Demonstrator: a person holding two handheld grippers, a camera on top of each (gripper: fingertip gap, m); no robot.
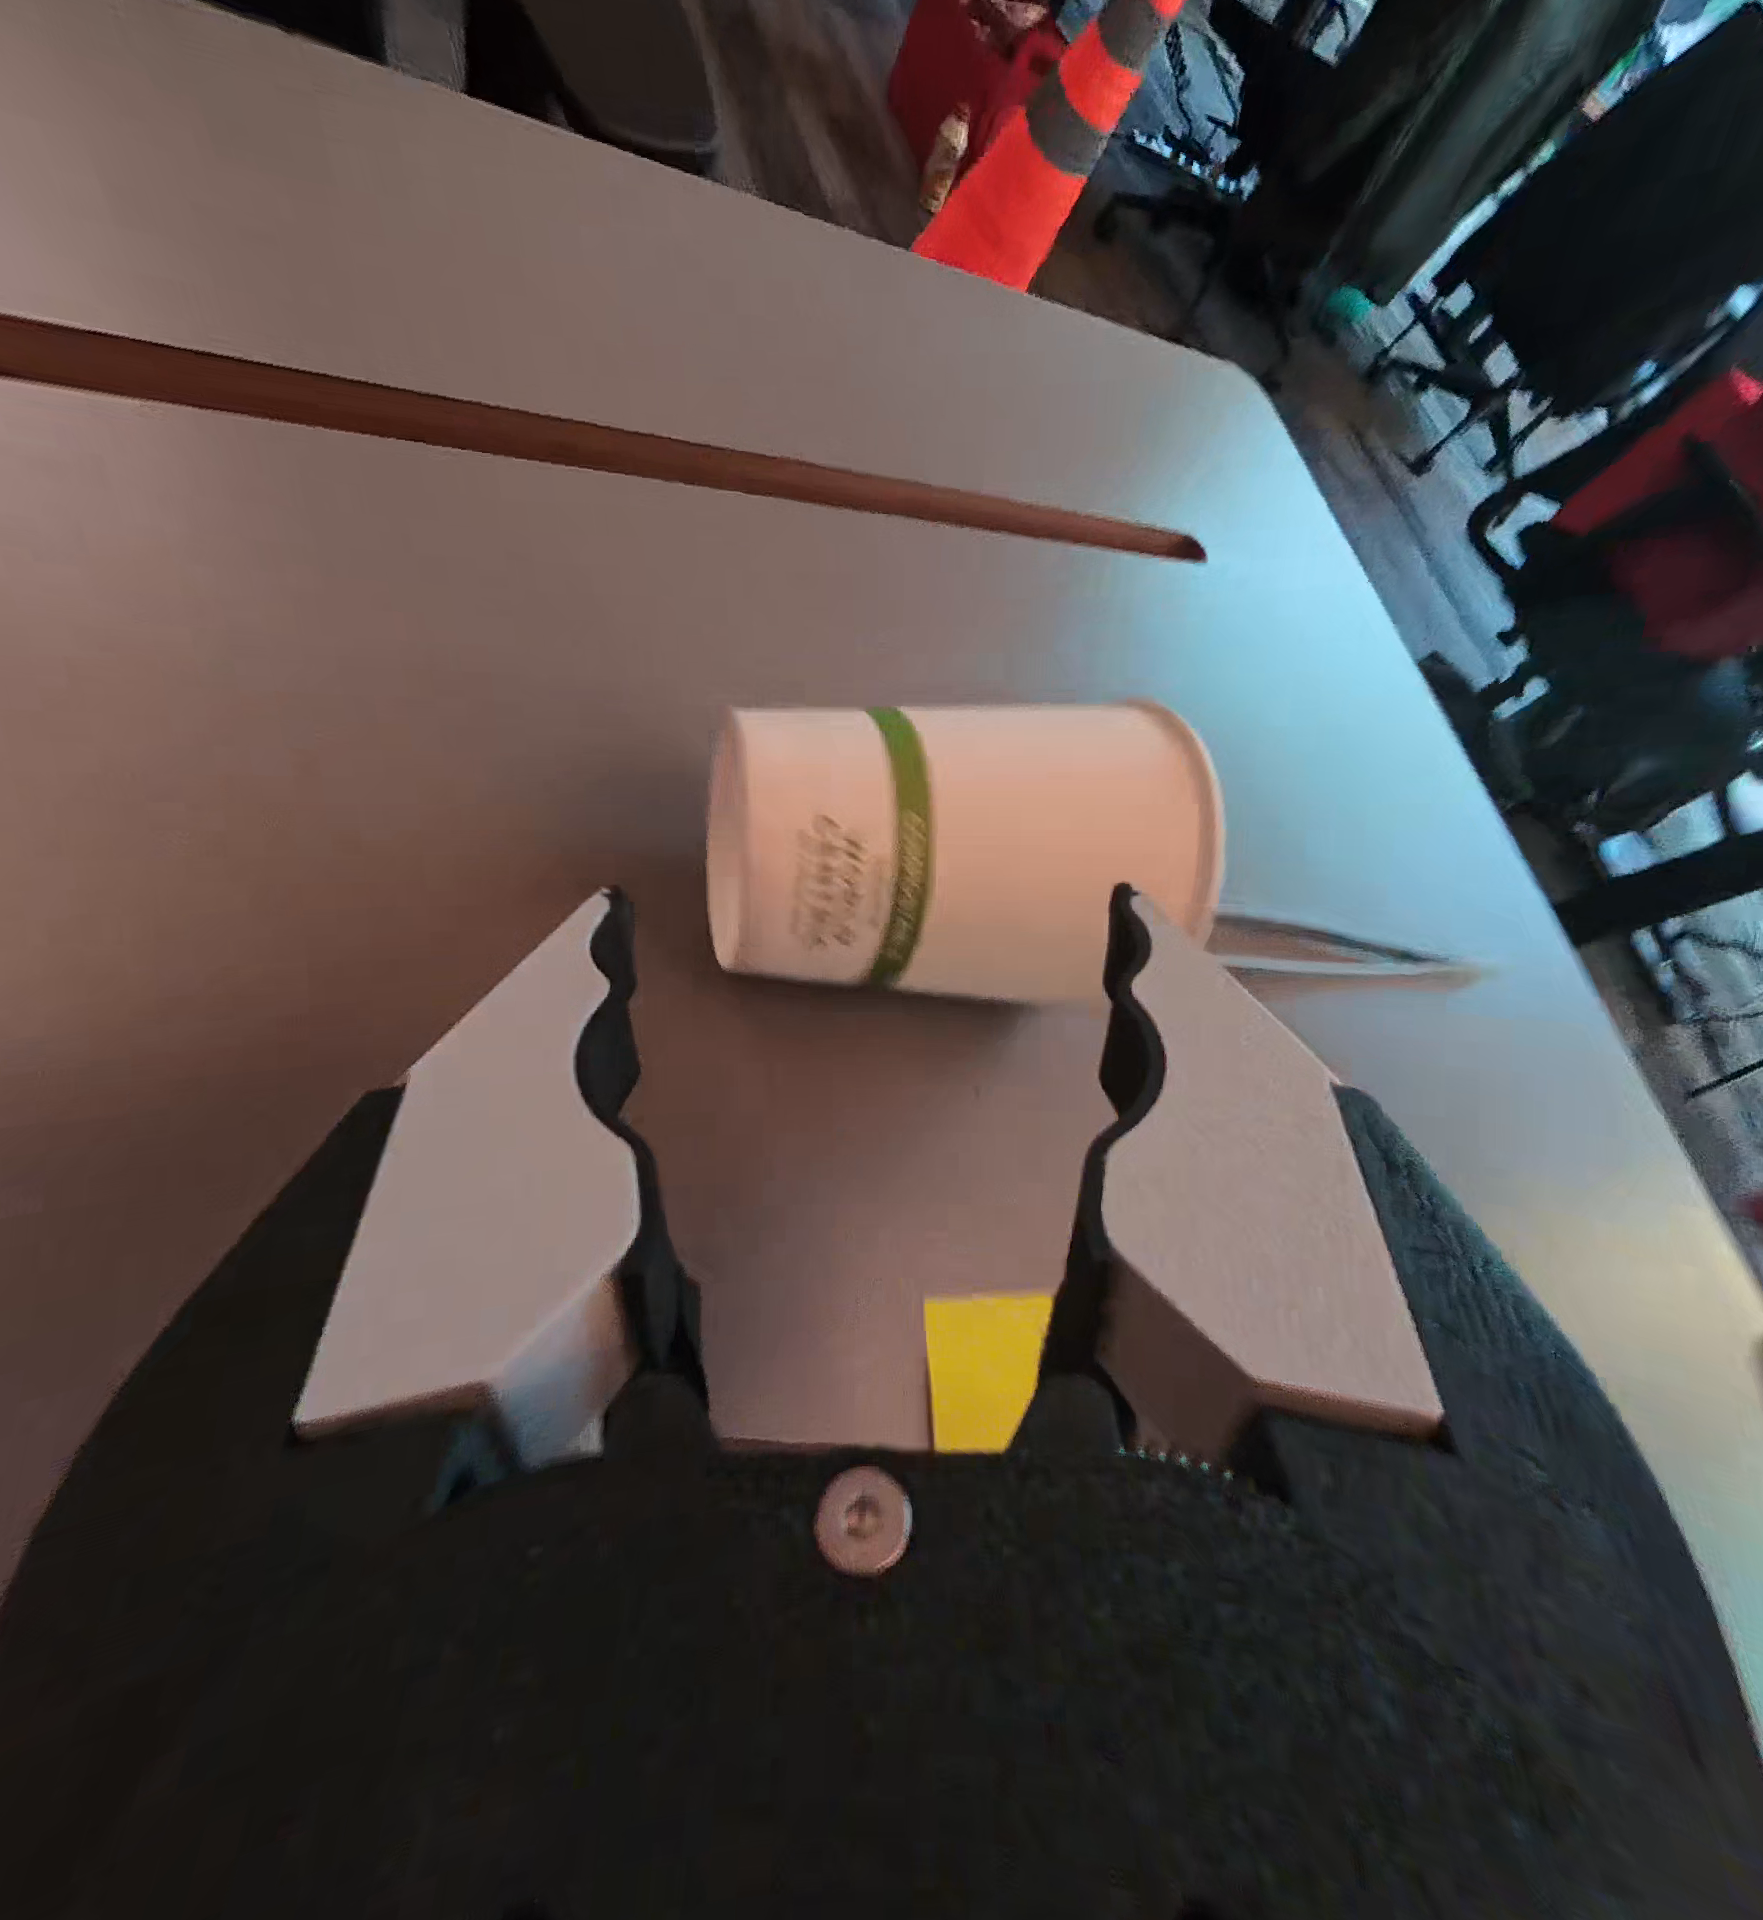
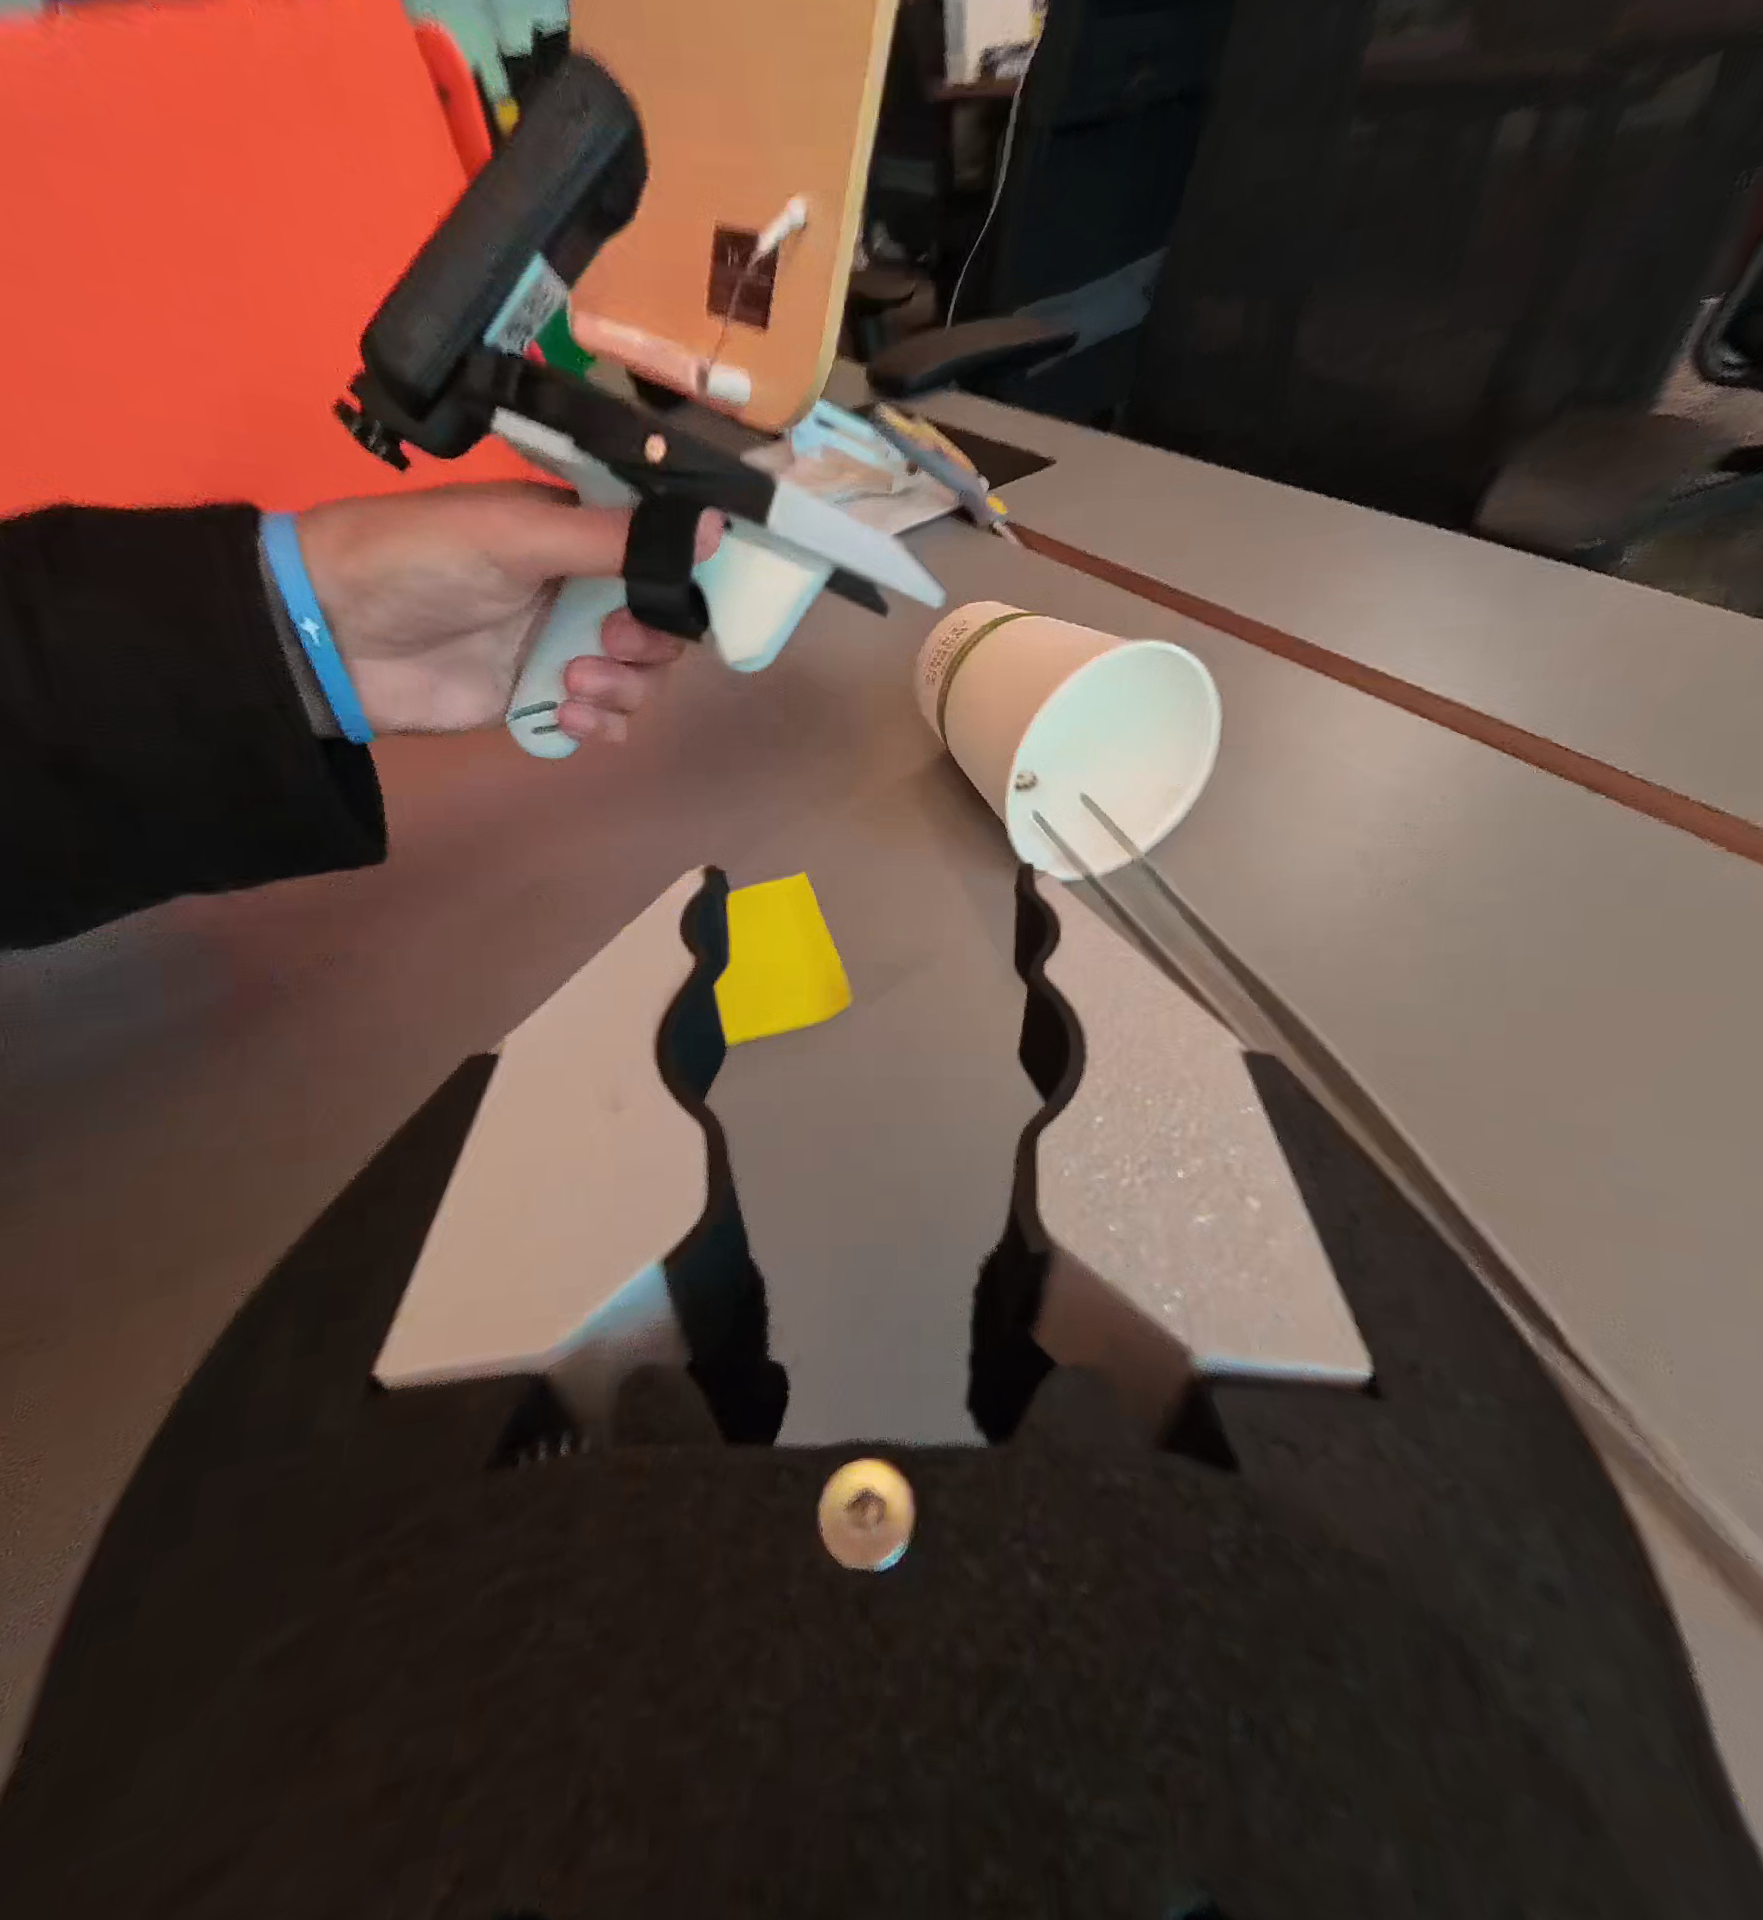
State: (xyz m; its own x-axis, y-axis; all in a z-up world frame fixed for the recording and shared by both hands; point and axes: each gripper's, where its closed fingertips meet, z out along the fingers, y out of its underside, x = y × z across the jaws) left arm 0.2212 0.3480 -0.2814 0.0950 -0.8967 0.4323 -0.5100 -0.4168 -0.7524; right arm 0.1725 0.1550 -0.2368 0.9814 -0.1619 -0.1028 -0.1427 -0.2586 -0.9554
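A white paper cup (image 1: 1012, 852) with a green band lies on its side on the grey table (image 1: 233, 727). My left gripper (image 1: 869, 909) is open and empty, with its fingertips just short of the cup on either side. In the right wrist view the cup (image 2: 1053, 717) shows its open mouth. Long metal tweezers (image 2: 1272, 1049) lie with their tips at the cup's rim; they also show in the left wrist view (image 1: 1334, 951). My right gripper (image 2: 869, 888) is open and empty, just short of the cup and beside the tweezers. A yellow note (image 2: 783, 956) lies by its left fingertip. A hand holds the left gripper (image 2: 908, 597) near the cup's base.
A brown strip (image 1: 544, 442) runs across the table behind the cup. The table edge (image 1: 1542, 831) is to the right, with black chairs (image 1: 1635, 260) and an orange cone (image 1: 1012, 187) beyond. An orange panel (image 2: 160, 239), a wooden board (image 2: 752, 156) and loose papers (image 2: 856, 478) are at the far end. From either gripper's tips it is about 15 centimetres to the yellow note (image 2: 783, 956).
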